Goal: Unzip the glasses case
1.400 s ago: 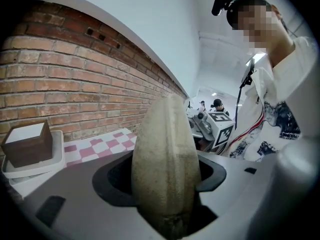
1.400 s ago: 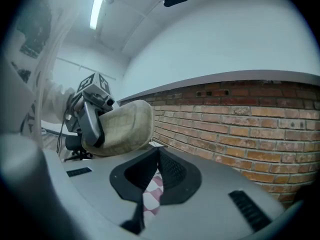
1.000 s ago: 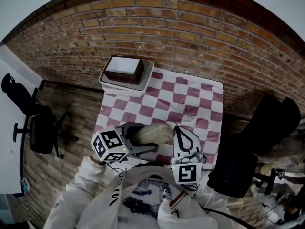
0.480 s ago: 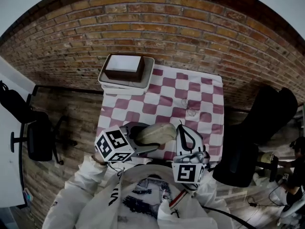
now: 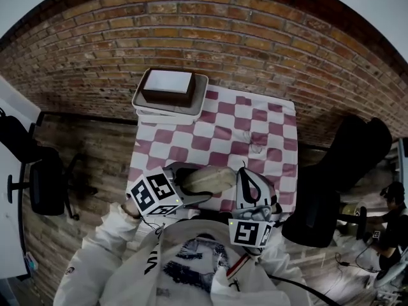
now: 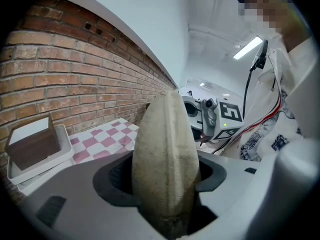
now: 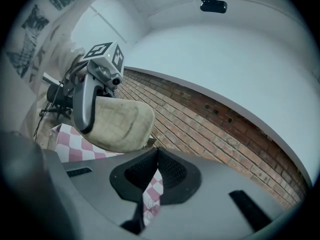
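**Glasses case [image 5: 207,178] held in the left claw [image 6: 165,176] above the near edge of the checked cloth [image 5: 248,123].**
The left claw's jaws clamp one end of the beige case, which is lifted clear of the cloth. The right claw [image 7: 156,151], also over the cloth's near edge, is closed tight with nothing visible between its jaws. Its tips are just beside the case's free end. A white tray [image 5: 199,104] carrying a brown box [image 5: 167,88] sits at the cloth's far left corner.

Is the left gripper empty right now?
No, the left gripper is shut on the glasses case, which fills the gap between its jaws.
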